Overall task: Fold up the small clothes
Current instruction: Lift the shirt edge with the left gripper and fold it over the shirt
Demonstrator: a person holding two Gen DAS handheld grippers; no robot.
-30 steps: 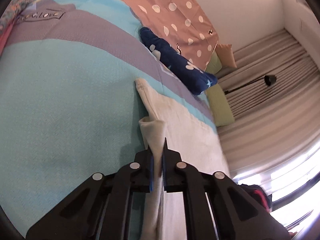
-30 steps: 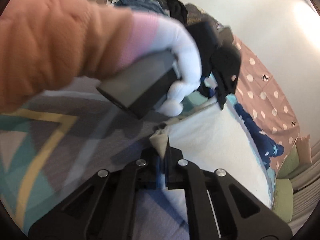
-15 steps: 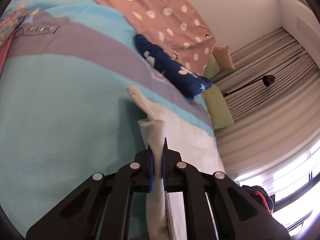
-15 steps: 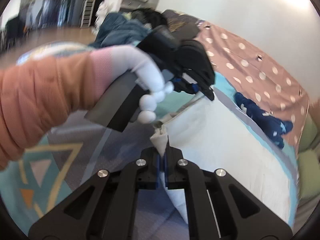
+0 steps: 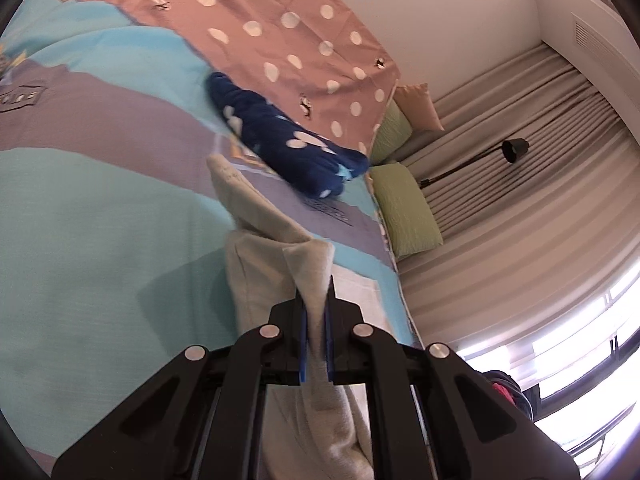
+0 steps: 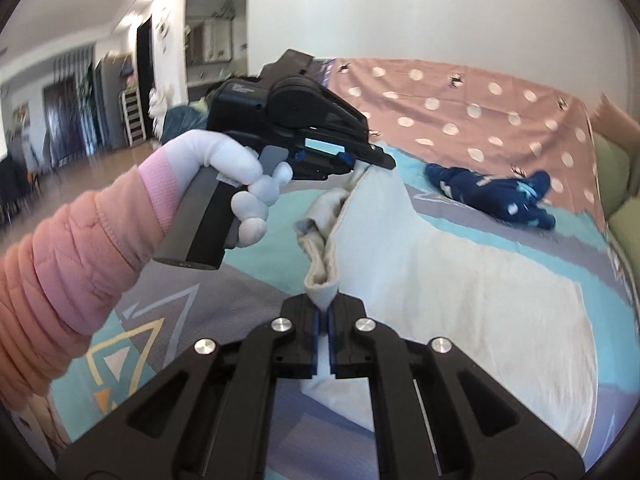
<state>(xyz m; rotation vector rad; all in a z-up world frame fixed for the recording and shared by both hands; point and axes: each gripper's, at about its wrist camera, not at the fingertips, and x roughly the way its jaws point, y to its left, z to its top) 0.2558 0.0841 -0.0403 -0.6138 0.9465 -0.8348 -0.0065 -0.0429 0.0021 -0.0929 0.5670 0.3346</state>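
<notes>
A cream-white garment (image 6: pixel 460 272) lies spread on the bed, its near edge lifted off the cover. My right gripper (image 6: pixel 325 300) is shut on one corner of that edge. My left gripper (image 5: pixel 315 292) is shut on another corner of the cream-white garment (image 5: pixel 256 264), which hangs folded below its jaws. In the right wrist view the left gripper (image 6: pixel 380 160) appears held by a white-gloved hand (image 6: pixel 240 172) in an orange-pink sleeve, with the cloth stretched between the two grips.
A dark blue spotted garment (image 5: pixel 288 148) (image 6: pixel 496 196) lies further up the teal and grey bed cover (image 5: pixel 92 220). A pink dotted sheet (image 5: pixel 280 36) covers the head end. Green pillows (image 5: pixel 404 208), curtains and a black lamp (image 5: pixel 514 148) stand beyond the bed.
Both grippers have risen with the cloth edge in them. The right one has rolled and swung, so the bed now lies level in its view, and more garment hangs off the cover.
</notes>
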